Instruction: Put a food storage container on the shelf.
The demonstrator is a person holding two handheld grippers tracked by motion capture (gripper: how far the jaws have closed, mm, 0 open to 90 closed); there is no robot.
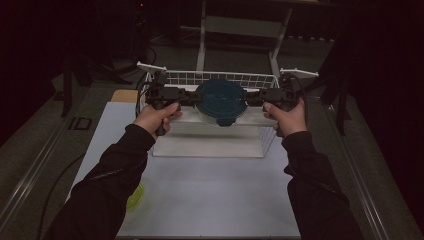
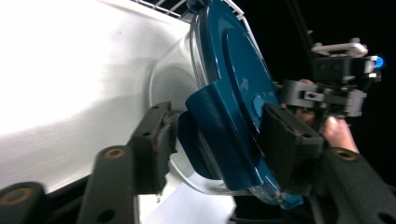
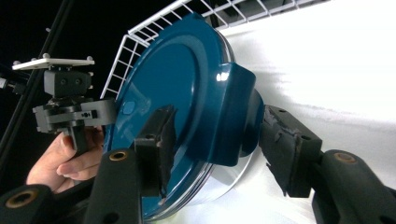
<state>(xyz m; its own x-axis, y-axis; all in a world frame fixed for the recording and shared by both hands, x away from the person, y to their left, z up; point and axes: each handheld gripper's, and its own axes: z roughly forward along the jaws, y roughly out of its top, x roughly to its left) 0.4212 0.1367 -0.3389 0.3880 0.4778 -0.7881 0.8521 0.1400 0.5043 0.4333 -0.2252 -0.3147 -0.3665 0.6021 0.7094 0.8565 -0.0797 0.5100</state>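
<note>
Dark room all around, with a white tabletop (image 1: 210,190) lit up in the middle and plenty of bare surface on the near side. At the far end sits a white wire basket (image 1: 220,78), and a round clear container with a blue lid (image 1: 220,99) is held over it, between both tools.

Left gripper (image 1: 187,96) comes in from the left edge of the lid and has its jaws either side of a lid latch tab (image 2: 219,135); one pad lies against the lid top, the other stands just off the underside, so it looks slack rather than clamped. Right gripper (image 1: 252,97) does the same on the opposite tab (image 3: 238,116), both pads visibly apart from it, grip let go.

The basket's back wire wall is just behind the container's rim. A yellow-green item (image 1: 135,197) peeks out near the left sleeve, well away.
</note>
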